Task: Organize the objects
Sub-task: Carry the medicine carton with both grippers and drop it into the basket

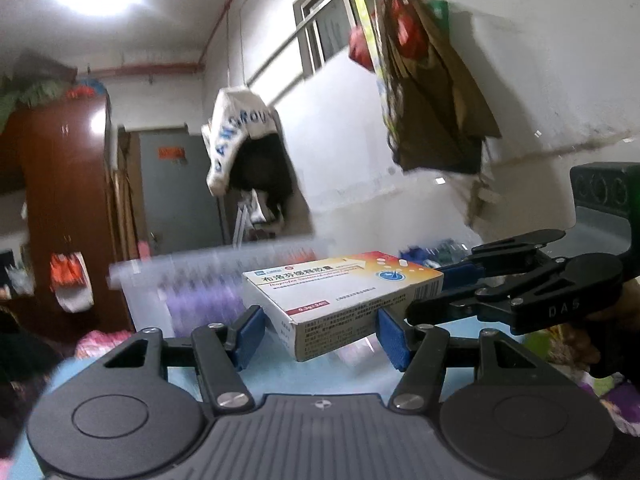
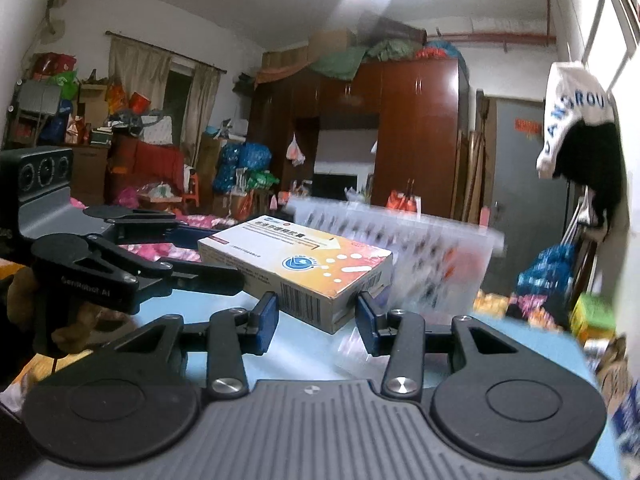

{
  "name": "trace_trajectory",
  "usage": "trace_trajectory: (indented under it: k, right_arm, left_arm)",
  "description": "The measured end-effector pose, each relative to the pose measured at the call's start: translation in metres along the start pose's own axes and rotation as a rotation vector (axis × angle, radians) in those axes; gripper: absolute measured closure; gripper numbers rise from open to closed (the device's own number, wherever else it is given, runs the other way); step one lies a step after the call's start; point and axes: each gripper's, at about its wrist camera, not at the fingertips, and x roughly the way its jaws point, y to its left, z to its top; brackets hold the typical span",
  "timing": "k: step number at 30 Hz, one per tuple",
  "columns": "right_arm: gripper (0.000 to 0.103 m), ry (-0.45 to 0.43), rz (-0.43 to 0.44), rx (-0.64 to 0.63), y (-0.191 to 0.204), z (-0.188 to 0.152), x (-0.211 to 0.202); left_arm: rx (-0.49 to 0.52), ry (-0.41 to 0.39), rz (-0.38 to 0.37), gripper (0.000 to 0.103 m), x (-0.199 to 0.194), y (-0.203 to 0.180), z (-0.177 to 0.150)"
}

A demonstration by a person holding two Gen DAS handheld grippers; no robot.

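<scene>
A white and orange medicine box [image 1: 340, 300] is held up above a light blue table [image 1: 360, 380]. My left gripper [image 1: 322, 334] has its blue pads on either side of the box's near end, jaws wide and close to its sides. My right gripper [image 1: 424, 292] reaches in from the right and touches the box's far end. In the right wrist view the box [image 2: 304, 272] lies between my right gripper's [image 2: 316, 318] blue pads, and the left gripper [image 2: 224, 258] comes in from the left at its other end. Which gripper bears the box is unclear.
A clear plastic storage bin [image 1: 192, 292] stands behind the box, blurred; it also shows in the right wrist view [image 2: 420, 256]. Bags hang on the wall [image 1: 432, 80]. A wooden wardrobe [image 2: 416, 128] and clutter fill the room beyond.
</scene>
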Motion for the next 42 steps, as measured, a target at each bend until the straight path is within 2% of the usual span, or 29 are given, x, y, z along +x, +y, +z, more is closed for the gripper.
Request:
trace_trajectory:
  k: [4,9,14,16,18,20,21,22,23,25,27,29,32,35,38,42]
  right_arm:
    - [0.058,-0.018,-0.014,-0.019,-0.027,0.046,0.031]
    - [0.057,0.020,-0.015,0.023,-0.077,0.089,0.094]
    - [0.057,0.120,-0.003,0.138,-0.118,0.092,0.149]
    - [0.053,0.144,-0.021,0.150,-0.118,0.087,0.163]
    - [0.053,0.207,-0.070,0.114,-0.110,0.080,0.174]
    - [0.034,0.207,-0.143,0.096,-0.103,0.075,0.164]
    - [0.008,0.185,-0.154,0.116,-0.103,0.074,0.153]
    - [0.000,0.155,-0.162,0.142,-0.105,0.071,0.138]
    - [0.000,0.116,-0.176,0.166,-0.105,0.069,0.120]
    - [0.000,0.093,-0.211,0.228,-0.109,0.061,0.088]
    - [0.000,0.106,-0.209,0.290,-0.111,0.047,0.067]
    - [0.000,0.142,-0.212,0.342,-0.111,0.032,0.059]
    - [0.000,0.220,-0.229,0.364,-0.114,0.014,0.070]
    - [0.000,0.289,-0.238,0.365,-0.119,0.006,0.087]
    - [0.000,0.341,-0.243,0.379,-0.120,0.001,0.098]
    - [0.000,0.365,-0.224,0.427,-0.124,-0.004,0.105]
  left_arm:
    - [0.001,-0.024,0.026,0.038,0.032,0.031,0.045]
    - [-0.051,0.031,0.048,0.038,0.094,0.078,0.088]
    - [-0.188,0.164,0.032,0.038,0.152,0.126,0.088]
    - [-0.227,0.203,0.044,0.037,0.166,0.134,0.082]
    - [-0.245,0.236,0.100,0.035,0.173,0.138,0.077]
    - [-0.260,0.192,0.140,0.020,0.161,0.139,0.075]
    - [-0.275,0.161,0.140,0.009,0.150,0.139,0.075]
    - [-0.291,0.131,0.136,0.005,0.137,0.138,0.074]
    - [-0.304,0.108,0.140,0.004,0.123,0.134,0.072]
    - [-0.321,0.107,0.142,0.002,0.101,0.121,0.065]
    - [-0.337,0.150,0.121,0.002,0.086,0.100,0.049]
    - [-0.354,0.227,0.093,0.002,0.085,0.077,0.032]
    - [-0.367,0.280,0.046,0.002,0.091,0.043,0.012]
    - [-0.293,0.366,-0.015,0.002,0.111,0.009,0.004]
    - [-0.271,0.410,-0.019,0.003,0.125,-0.011,-0.002]
    - [-0.267,0.459,-0.037,0.003,0.141,-0.029,-0.012]
